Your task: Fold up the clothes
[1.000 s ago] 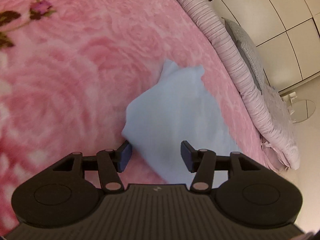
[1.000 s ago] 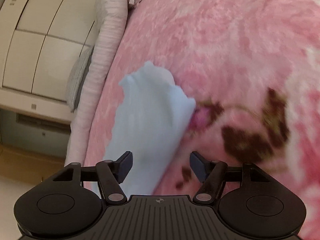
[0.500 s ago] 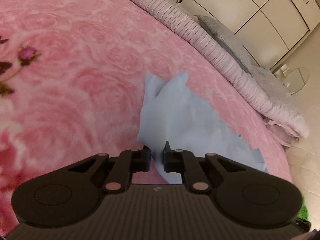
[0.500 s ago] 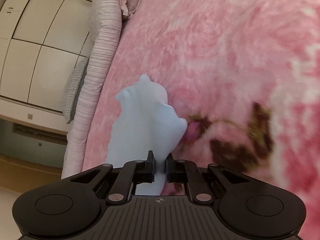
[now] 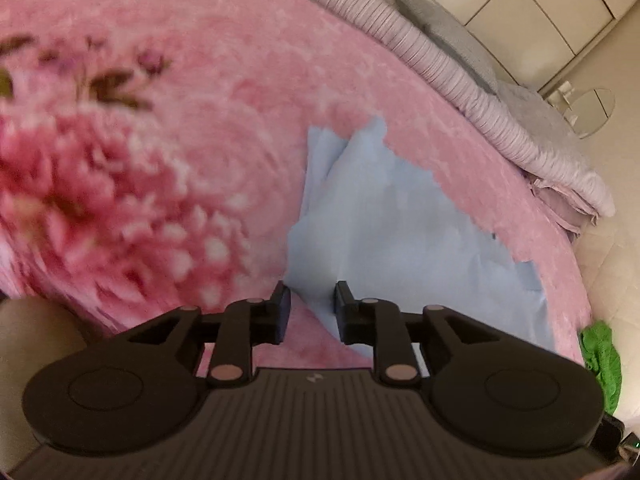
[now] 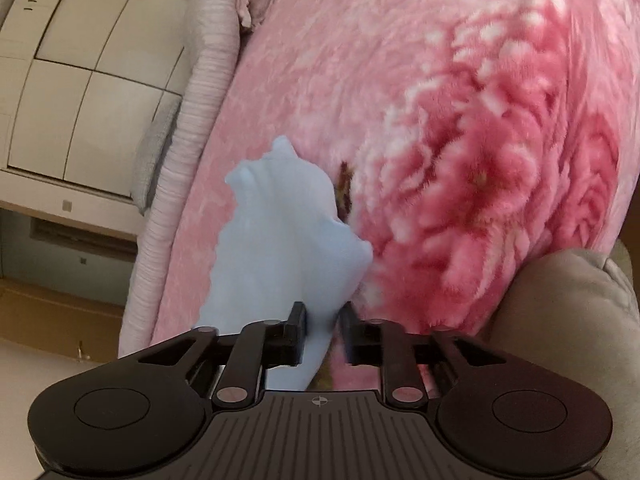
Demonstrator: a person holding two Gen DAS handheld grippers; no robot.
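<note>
A light blue garment (image 5: 384, 224) lies on the pink flowered blanket (image 5: 208, 128), with its far end bunched into a peak. My left gripper (image 5: 309, 300) is partly open at the garment's near corner, the fabric edge between its fingers. In the right wrist view the same blue garment (image 6: 280, 232) rises in a fold from my right gripper (image 6: 323, 322). Its jaws are slightly apart with cloth running between them. Whether the pads press the cloth is unclear.
A striped lilac duvet (image 5: 452, 76) runs along the bed's far edge. A green cloth (image 5: 600, 356) lies on the floor by the bed. White wardrobe doors (image 6: 80, 80) stand beyond the bed. A beige cushion (image 6: 568, 320) is at the near right.
Both grippers closed on the blue garment half a second ago. Now both jaws have opened somewhat. Both views have shifted toward me across the blanket.
</note>
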